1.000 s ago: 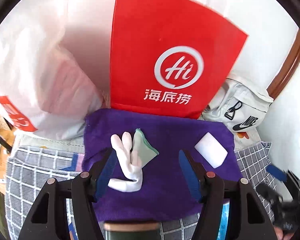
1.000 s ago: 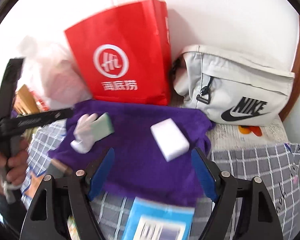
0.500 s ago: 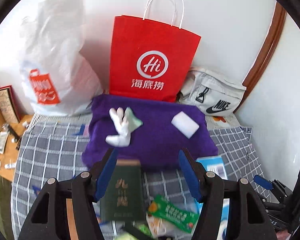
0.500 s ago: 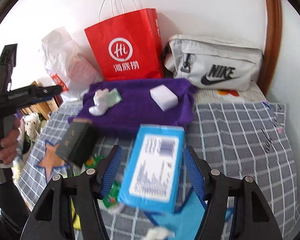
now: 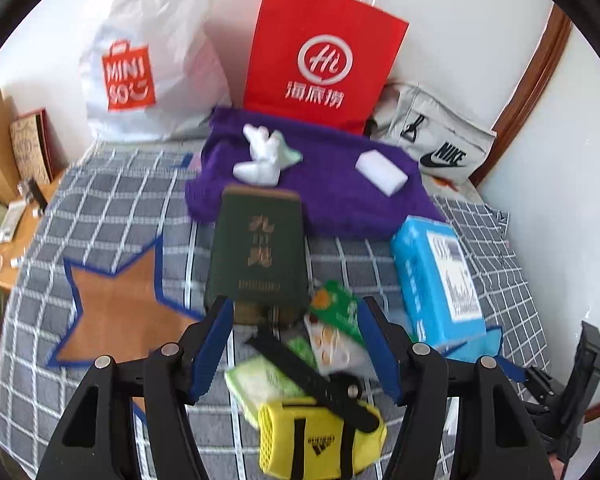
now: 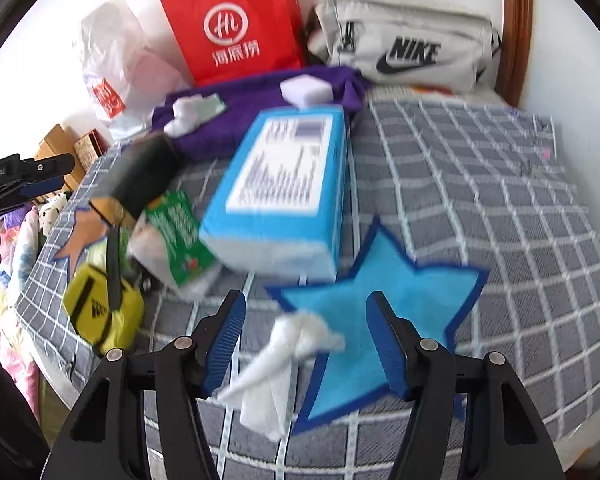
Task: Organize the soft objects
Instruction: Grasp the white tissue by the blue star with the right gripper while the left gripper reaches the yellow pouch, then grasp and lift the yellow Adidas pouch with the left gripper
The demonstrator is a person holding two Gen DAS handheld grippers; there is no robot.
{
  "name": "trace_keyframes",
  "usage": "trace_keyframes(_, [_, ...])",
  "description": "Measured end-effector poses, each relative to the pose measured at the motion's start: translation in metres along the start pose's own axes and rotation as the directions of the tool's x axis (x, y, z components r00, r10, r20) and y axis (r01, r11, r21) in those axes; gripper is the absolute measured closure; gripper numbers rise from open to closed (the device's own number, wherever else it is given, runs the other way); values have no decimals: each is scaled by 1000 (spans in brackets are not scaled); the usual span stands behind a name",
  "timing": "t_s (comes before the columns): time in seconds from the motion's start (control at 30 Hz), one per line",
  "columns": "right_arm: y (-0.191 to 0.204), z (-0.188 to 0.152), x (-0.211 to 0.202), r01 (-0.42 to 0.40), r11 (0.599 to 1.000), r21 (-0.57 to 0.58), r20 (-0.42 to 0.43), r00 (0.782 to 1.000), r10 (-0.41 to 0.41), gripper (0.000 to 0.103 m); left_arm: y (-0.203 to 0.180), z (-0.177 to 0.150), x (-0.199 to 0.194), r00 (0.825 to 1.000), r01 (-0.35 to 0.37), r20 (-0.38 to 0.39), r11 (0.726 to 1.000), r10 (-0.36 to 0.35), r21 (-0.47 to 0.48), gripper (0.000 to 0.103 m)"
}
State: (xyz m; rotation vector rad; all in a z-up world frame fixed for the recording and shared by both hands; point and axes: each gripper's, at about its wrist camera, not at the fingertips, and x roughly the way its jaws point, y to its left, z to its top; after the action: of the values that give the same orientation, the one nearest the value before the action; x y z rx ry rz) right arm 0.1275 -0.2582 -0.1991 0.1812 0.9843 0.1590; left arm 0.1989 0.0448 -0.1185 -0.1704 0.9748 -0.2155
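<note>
Left wrist view: your left tool stands about half open and empty. Low in the frame, between its fingers, lie a green tissue pack and a yellow pouch, both untouched.

Right wrist view: your right tool, whose jaws have just been closing, is part open and grips nothing. The crumpled white cloth lies between its fingers, low centre, long axis running lower left to upper right, on the bed. Your right hand looks nearer to it.
</note>
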Motion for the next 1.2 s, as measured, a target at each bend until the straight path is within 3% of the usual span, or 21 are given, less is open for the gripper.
trace_keyframes(0.2, [9, -21, 23, 7, 1000, -19, -44, 999, -8, 40, 4, -24, -3, 1000, 1, -21, 1000, -2, -18, 41])
trace_keyframes(0.3, [15, -27, 27, 40, 998, -39, -7, 999, -40, 40, 5, -35, -6, 1000, -7, -26, 1000, 7, -16, 40])
trace_keyframes(0.37, [21, -29, 28, 83, 994, -77, 1, 997, -83, 47, 6, -40, -7, 999, -11, -32, 1000, 11, -18, 40])
trace_keyframes(0.43, [24, -30, 28, 110, 988, -106, 6, 994, -110, 70, 8, -45, -7, 999, -12, -40, 1000, 11, -24, 40])
trace_keyframes(0.5, [21, -30, 26, 82, 992, -93, -2, 997, -83, 79, 11, -46, -7, 999, -11, -43, 999, 9, -34, 40])
trace_keyframes(0.93, [28, -26, 28, 74, 992, -106, -24, 997, -77, 83, 43, -56, -13, 997, 21, -65, 993, -29, -112, 40])
trace_keyframes(1.2, [25, -26, 28, 46, 997, -68, -24, 999, -48, 83, 35, -66, -9, 993, 66, -92, 994, -74, -86, 40])
